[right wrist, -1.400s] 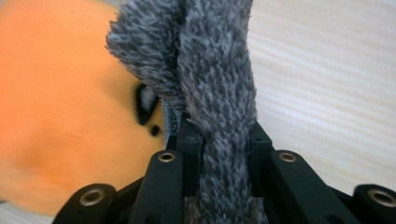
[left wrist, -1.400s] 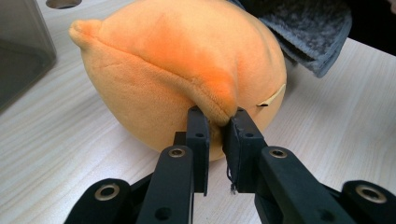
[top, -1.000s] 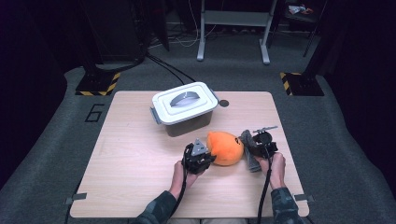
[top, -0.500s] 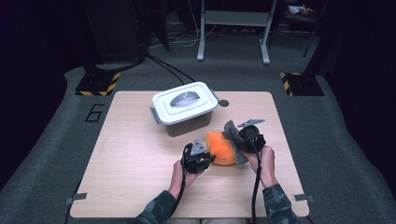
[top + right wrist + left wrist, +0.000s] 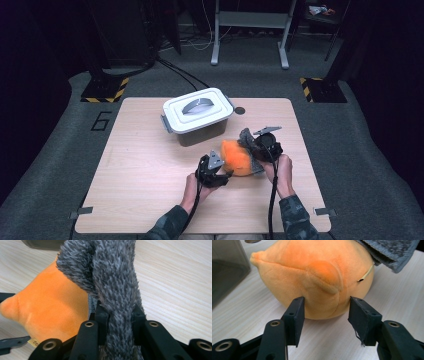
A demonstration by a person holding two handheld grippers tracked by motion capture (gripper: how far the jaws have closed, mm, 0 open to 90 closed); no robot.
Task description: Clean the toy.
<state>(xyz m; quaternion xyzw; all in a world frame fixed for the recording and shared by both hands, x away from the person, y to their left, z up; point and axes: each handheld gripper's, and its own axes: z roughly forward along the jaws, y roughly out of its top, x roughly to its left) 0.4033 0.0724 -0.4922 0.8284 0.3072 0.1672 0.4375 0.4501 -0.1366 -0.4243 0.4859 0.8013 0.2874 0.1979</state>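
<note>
The right tool (image 5: 113,315) is clamped on the grey cloth (image 5: 110,277), draped over the orange toy (image 5: 312,277) mid-frame. The left tool (image 5: 325,315) gapes around the toy, not gripping yet. The box (image 5: 197,116) is lidded.

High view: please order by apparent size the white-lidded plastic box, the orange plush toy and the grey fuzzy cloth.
1. White-lidded plastic box, clearly largest.
2. Orange plush toy.
3. Grey fuzzy cloth, though the right gripper covers part of it, so its rank is unsure.

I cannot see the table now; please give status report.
Left tool open around orange plush. Right tool shut on grey cloth. Lidded box close behind.
</note>
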